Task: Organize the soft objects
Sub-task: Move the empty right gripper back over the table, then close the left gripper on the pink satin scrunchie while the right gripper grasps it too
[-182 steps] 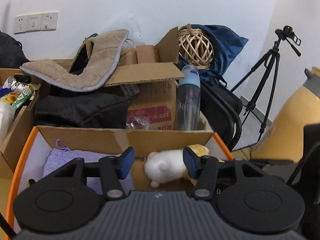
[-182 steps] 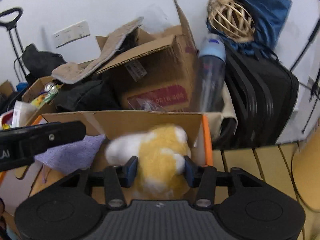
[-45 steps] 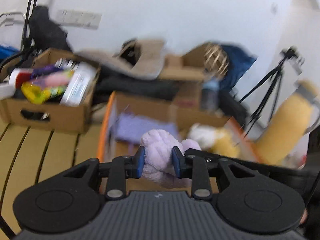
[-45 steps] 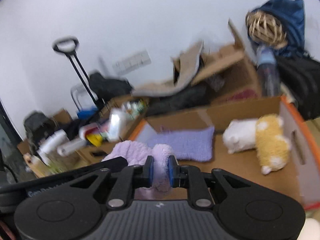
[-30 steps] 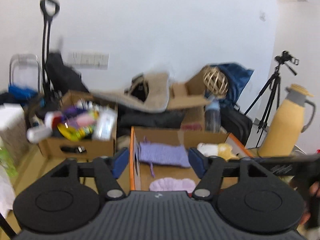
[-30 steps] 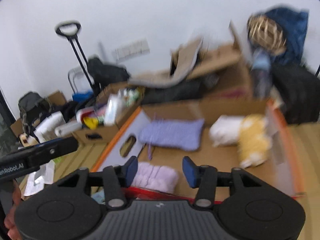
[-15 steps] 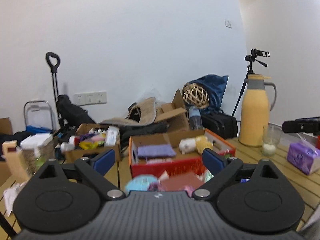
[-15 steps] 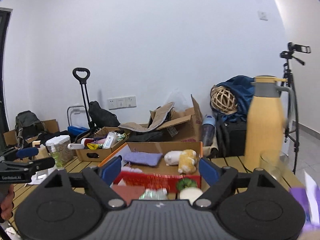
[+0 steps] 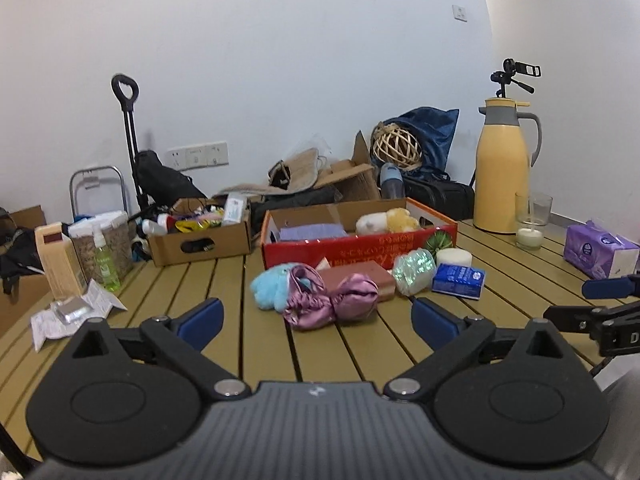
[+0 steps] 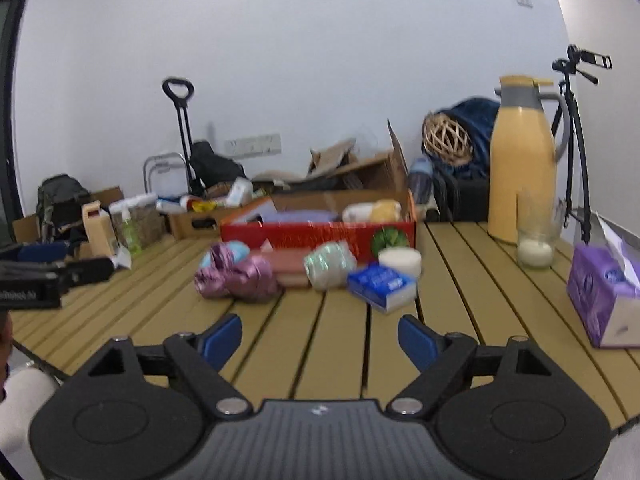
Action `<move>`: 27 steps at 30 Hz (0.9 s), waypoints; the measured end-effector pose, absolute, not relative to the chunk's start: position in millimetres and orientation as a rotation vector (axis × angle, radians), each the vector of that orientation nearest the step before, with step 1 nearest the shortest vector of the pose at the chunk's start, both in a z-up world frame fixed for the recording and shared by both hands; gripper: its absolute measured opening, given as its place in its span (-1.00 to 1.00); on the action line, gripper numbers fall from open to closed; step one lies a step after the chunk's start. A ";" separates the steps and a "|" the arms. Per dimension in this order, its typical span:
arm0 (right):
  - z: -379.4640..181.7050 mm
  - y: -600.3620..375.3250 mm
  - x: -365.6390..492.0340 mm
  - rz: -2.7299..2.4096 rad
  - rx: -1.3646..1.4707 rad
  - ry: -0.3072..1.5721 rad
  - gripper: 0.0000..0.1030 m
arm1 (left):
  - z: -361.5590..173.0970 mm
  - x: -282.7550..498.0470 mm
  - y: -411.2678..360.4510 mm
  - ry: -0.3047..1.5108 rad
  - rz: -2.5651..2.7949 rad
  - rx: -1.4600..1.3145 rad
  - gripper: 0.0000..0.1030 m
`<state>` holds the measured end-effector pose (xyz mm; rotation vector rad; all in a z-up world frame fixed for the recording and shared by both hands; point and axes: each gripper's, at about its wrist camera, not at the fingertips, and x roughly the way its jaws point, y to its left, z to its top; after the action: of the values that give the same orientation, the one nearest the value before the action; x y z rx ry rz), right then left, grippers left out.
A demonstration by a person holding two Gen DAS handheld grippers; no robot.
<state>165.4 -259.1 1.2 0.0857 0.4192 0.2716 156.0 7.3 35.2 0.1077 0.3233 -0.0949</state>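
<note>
Both grippers have pulled well back from the red box [image 9: 360, 246], which a moment ago filled both views. It now sits far ahead of the fingers across the slatted table [image 9: 224, 280]. The lilac fluffy piece they pinched together over the box is released, and I cannot see it behind the box's front wall. The left gripper [image 9: 316, 316] is opening with nothing between its jaws, and the right gripper [image 10: 320, 336] stands wide and empty. I judge that one more soft thing is stowed and both hands are free for the next. By count there is one table and one red box. Two soft things show over the box's wall. One is a purple knitted cloth [image 9: 312, 233], ahead of the left gripper's left finger. The other is a white-and-yellow plush [image 9: 386, 220], ahead of its right finger; I cannot tell whether it is one toy or two. Six things lie loose between the fingers and the box. One pink satin bundle [image 9: 332, 300] is nearest, straight ahead between the left gripper's fingertips. One pink block [image 9: 356, 276] lies just behind it, and one light blue plush [image 9: 272, 286] touches its left side. Toward the right finger lie one shiny green bundle [image 9: 414, 266], one blue pack [image 9: 459, 276] and one white round pad [image 9: 453, 257].
</note>
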 end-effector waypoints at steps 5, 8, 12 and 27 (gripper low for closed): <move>-12.6 -263.2 170.2 0.262 0.145 0.451 0.65 | 26.0 174.9 0.4 0.351 -0.069 0.101 0.99; -19.5 -261.8 178.8 0.267 0.142 0.472 0.61 | 19.9 191.5 -2.3 0.357 -0.082 0.081 0.99; -12.4 -262.2 205.7 0.287 0.152 0.454 0.58 | 18.0 224.2 -8.4 0.360 -0.109 0.084 0.99; -13.9 -188.6 358.5 0.492 0.185 0.563 0.15 | -15.8 350.1 69.6 0.584 -0.201 -0.142 0.40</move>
<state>358.5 -188.6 -13.9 0.1845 0.5627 0.4920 350.1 69.6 -15.8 -0.1424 0.5843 -0.2011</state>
